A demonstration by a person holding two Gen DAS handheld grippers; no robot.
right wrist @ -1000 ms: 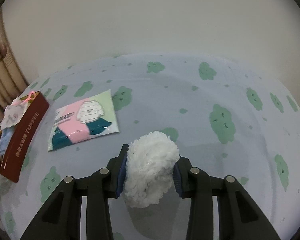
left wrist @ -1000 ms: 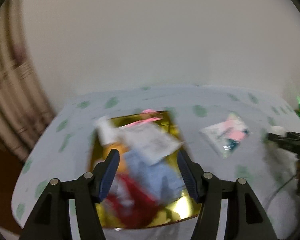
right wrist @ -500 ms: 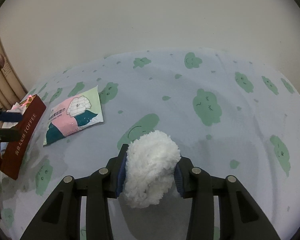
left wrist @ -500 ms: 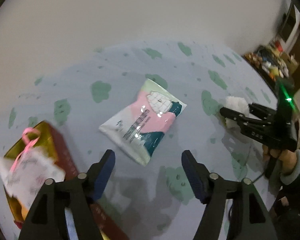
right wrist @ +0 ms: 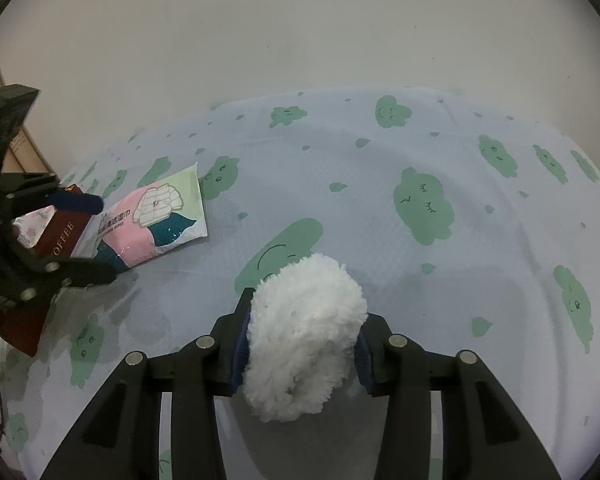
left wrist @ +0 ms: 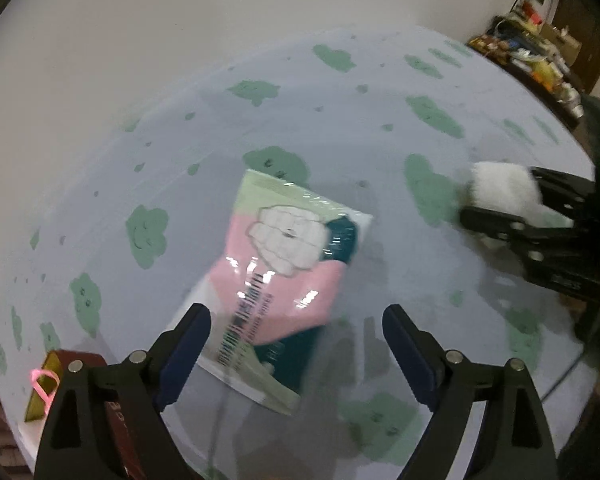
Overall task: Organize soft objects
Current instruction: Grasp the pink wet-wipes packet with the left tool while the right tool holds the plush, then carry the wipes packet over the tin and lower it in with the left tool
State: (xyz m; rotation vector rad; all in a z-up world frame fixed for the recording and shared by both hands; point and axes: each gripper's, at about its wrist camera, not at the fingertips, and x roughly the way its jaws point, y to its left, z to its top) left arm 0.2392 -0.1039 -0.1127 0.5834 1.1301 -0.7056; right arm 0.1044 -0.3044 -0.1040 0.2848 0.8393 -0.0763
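A pink, green and teal wipes pack [left wrist: 284, 276] lies flat on the cloud-print tablecloth [left wrist: 380, 92]. My left gripper [left wrist: 296, 344] is open just above the pack's near end, its fingers on either side. My right gripper [right wrist: 300, 344] is shut on a fluffy white ball [right wrist: 304, 336], held above the cloth; it shows at the right of the left wrist view [left wrist: 504, 196]. The pack also shows in the right wrist view [right wrist: 156, 216], with the left gripper [right wrist: 76, 236] over it. The dark red toffee box [right wrist: 60, 232] stands left of the pack.
The box corner with gold lining and a pink ribbon [left wrist: 44, 380] is at the lower left. A cluttered shelf [left wrist: 536, 60] stands beyond the table's far right. A wall runs behind the table. The table edge curves at the left.
My left gripper swung from over the box to the wipes pack and came closer to it. My right gripper kept hold of the white ball and moved slightly left.
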